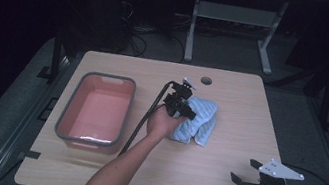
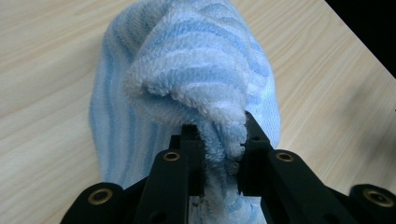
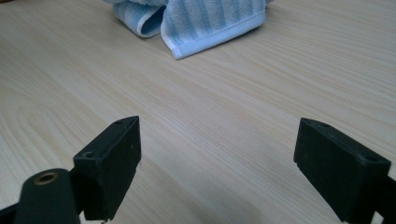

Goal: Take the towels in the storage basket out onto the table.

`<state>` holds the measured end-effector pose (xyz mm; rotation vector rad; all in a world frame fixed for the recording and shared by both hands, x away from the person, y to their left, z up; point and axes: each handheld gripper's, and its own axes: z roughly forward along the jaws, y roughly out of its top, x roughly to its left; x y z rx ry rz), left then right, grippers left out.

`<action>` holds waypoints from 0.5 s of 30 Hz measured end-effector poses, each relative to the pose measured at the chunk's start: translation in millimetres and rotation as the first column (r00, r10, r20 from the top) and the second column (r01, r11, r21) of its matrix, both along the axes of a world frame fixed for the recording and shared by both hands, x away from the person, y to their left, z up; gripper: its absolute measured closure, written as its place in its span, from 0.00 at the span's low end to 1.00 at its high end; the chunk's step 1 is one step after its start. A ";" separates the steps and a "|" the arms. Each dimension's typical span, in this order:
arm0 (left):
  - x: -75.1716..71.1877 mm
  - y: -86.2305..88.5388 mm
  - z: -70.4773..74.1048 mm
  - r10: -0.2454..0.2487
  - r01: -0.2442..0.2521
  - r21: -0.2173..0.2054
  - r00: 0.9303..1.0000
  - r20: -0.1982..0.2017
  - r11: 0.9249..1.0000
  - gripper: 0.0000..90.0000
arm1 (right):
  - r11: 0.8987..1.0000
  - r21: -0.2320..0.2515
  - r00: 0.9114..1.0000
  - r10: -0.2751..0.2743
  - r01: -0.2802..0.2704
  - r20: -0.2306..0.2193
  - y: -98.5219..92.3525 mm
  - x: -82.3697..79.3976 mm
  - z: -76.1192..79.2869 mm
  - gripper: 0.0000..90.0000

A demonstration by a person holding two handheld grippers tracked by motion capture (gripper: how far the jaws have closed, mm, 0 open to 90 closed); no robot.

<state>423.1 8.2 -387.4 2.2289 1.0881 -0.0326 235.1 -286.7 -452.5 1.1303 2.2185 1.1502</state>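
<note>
A pink tub (image 1: 97, 111) with a grey rim sits on the left part of the light wooden surface (image 1: 218, 182). Beyond the tub, a round hole (image 1: 206, 80) pierces the surface near its far edge. A white metal frame (image 1: 235, 23) stands on the floor farther back.

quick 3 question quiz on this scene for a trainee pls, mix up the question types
1. True or false: the left gripper is shut on a fold of the striped towel.
2. Multiple choice: where does the pink tub sit relative to the towel in the high view? A) to its left B) to its right C) on top of it
3. Short answer: what is between the fingers of the right gripper?

Key
1. True: towel cloth is pinched between its fingers in the left gripper view.
2. A
3. Nothing; it is open over bare table, apart from the towel.
</note>
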 end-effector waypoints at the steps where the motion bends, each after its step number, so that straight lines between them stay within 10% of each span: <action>1: -0.6 -2.6 -2.3 -0.011 0.011 0.008 1.000 -0.001 1.000 0.84 | 1.000 -0.004 1.000 0.001 -0.001 0.003 0.2 0.1 -0.2 0.16; 15: -3.5 -9.6 -16.5 -0.004 0.004 0.017 1.000 -0.003 1.000 0.77 | 1.000 -0.002 1.000 -0.001 0.001 0.005 -0.1 -0.7 -0.1 0.16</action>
